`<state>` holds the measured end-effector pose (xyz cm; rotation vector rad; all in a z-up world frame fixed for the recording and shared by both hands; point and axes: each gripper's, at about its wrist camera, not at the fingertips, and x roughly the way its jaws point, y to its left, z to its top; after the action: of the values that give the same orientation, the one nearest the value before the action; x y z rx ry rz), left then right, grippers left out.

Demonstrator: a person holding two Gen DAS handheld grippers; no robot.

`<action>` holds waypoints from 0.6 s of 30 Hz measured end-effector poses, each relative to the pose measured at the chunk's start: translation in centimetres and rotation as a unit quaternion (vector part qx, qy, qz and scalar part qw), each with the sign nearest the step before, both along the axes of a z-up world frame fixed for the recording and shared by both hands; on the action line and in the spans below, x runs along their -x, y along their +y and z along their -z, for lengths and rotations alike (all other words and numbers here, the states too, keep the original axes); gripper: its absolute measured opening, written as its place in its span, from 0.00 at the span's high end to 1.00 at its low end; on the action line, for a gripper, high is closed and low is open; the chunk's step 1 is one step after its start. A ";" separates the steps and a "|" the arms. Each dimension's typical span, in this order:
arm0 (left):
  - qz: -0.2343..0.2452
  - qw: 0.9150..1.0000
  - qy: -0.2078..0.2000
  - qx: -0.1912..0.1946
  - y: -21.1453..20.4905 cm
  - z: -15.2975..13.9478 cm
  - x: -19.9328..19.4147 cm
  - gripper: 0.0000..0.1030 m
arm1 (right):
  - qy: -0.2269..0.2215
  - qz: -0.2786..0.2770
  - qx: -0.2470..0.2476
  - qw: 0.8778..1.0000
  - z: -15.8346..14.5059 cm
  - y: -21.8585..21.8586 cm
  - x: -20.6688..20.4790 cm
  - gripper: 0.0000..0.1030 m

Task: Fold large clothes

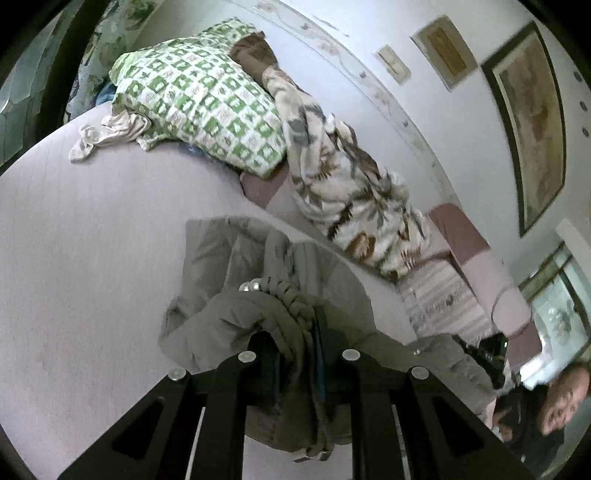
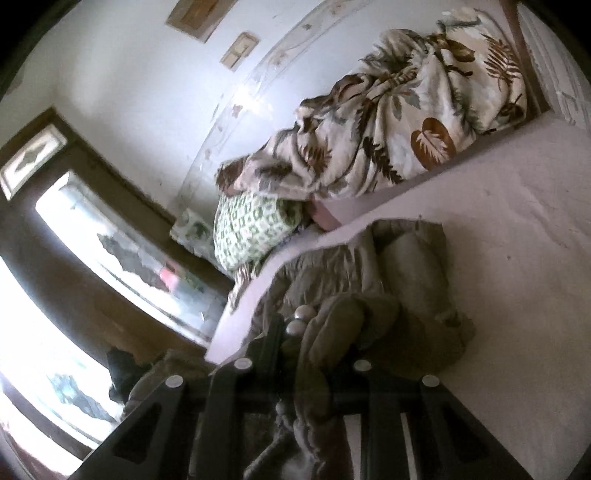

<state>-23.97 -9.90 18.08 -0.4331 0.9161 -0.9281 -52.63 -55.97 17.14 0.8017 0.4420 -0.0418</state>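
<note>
Both pairs of jaws are pinching bunched folds of a grey-green jacket (image 1: 236,314). On the left gripper (image 1: 297,350) the blue-padded fingers are pressing together on a thick ridge of the cloth, with a braided cord (image 1: 286,295) and two silvery beads (image 1: 249,286) lying just beyond the tips. On the right gripper (image 2: 314,354) the jaws are likewise closing on a padded roll of the same jacket (image 2: 388,280), and two pale beads (image 2: 301,317) are sitting just beside its left finger.

Most of the jacket is lying crumpled on a pale pink bed (image 1: 92,240), spreading far from the grippers, while its near part is hanging lifted in the grips. Farther off, a leaf-print blanket (image 1: 351,192) is heaped along the bed's far edge against the wall (image 1: 369,29), touching a green checked pillow (image 1: 199,110) to its left. Near the pillow, a small pinkish garment (image 1: 107,136) is lying crumpled on the bed. Framed pictures (image 1: 532,122) are hanging on the wall. In the right wrist view, bright windows (image 2: 122,251) are filling the left side, with the blanket (image 2: 388,129) and pillow (image 2: 251,225) lying far beyond the jacket.
</note>
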 end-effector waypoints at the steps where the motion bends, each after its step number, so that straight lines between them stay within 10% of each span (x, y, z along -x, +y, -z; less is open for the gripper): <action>1: -0.006 1.000 0.002 0.003 -0.3 -0.2 -0.7 0.85 | -0.001 0.003 -0.007 1.000 -0.1 -0.6 -0.6 0.80; 18: -0.110 0.985 0.050 -0.123 -12.2 5.7 -15.4 0.85 | 0.077 0.120 -0.138 0.980 6.0 -12.5 -14.1 0.80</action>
<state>-8.53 -22.12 12.41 -0.3618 1.0373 -0.5861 -38.51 -68.50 11.09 1.1284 0.5011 -0.2727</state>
